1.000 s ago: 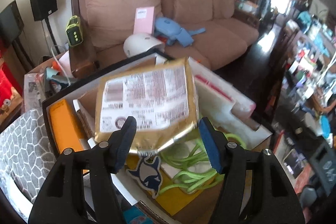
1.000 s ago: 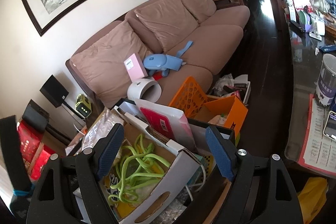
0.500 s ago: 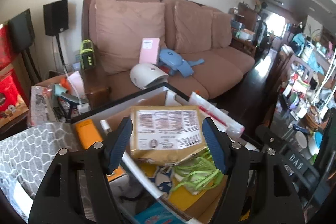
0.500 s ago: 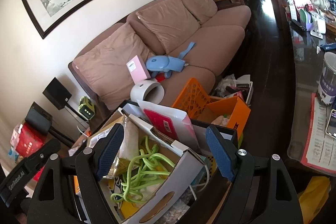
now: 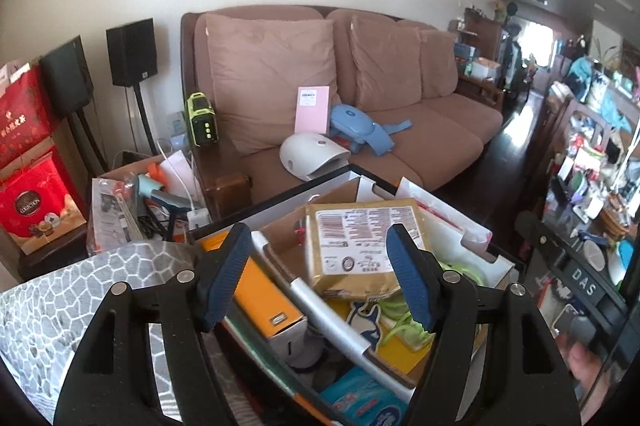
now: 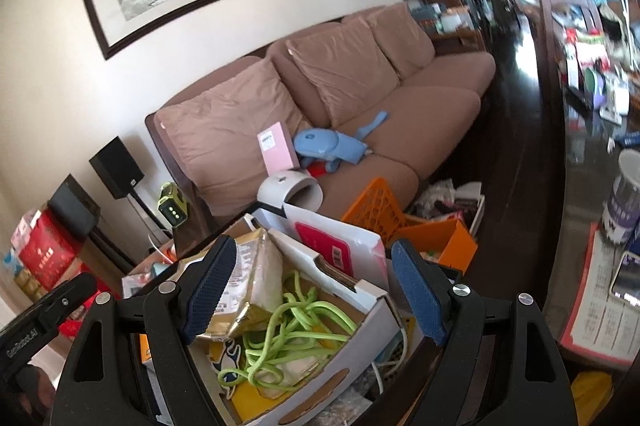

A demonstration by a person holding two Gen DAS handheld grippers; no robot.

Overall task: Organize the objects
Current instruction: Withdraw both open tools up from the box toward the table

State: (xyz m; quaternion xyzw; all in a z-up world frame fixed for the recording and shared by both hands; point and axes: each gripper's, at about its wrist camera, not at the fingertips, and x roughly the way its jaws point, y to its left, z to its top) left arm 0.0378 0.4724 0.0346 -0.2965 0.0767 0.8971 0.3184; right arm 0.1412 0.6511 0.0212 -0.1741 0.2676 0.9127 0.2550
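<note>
Pulling up and away, the left gripper [image 5: 320, 274] has just let go, jaws spread and empty, leaving the gold packet [image 5: 356, 250] lying in the box [image 5: 460, 246] at lower centre, one item filed, while the right gripper [image 6: 312, 290] hangs wide open, empty.

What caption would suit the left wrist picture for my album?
Open left claw hovers above a gold foil packet lying in a cluttered white cardboard box.

Daylight was admitted from a bright far doorway [image 5: 538, 34]; glare was thrown across the dark polished floor [image 6: 524, 66], and edges were bent and blurred.
</note>
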